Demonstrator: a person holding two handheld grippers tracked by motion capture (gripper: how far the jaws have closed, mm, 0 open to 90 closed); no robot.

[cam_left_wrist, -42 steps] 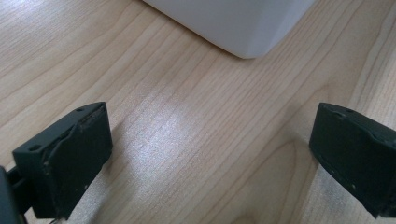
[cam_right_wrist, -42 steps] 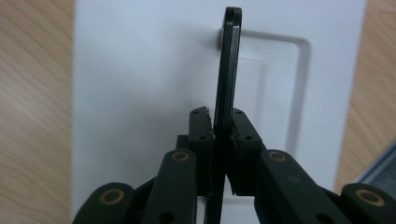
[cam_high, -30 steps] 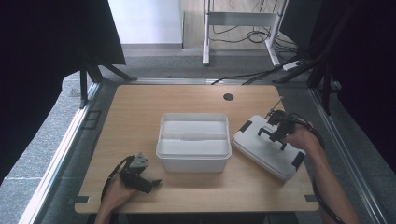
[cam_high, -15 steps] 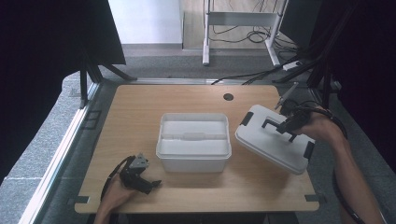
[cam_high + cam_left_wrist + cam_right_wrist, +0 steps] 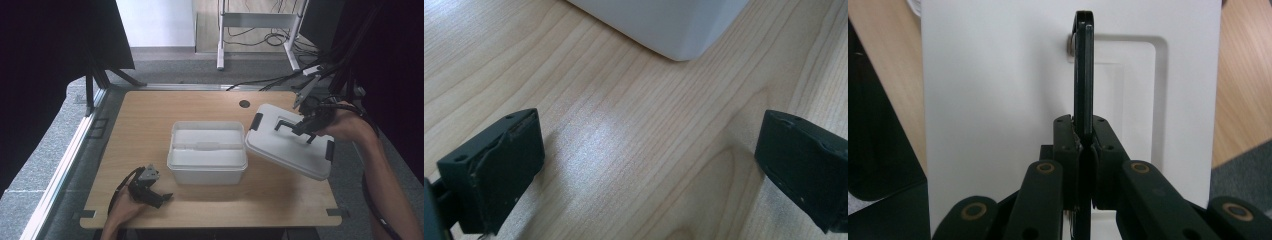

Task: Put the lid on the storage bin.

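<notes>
On the light wooden table [image 5: 150,125] a white rectangular plastic box [image 5: 207,157] sits open near the middle, and its flat white lid with black side clips [image 5: 290,145] hangs tilted in the air just to the box's right, over the table's right edge. The right gripper [image 5: 1083,142] is clamped on the lid's thin black carrying handle [image 5: 1083,65], while the left gripper [image 5: 150,189] rests near the front edge, jaws spread with nothing between them. I'd guess the lid could swing on that narrow handle and clip the box's rim, or slip out.

Overhead facing forward, tool cameras close — shared table [image 5: 150,130]
</notes>
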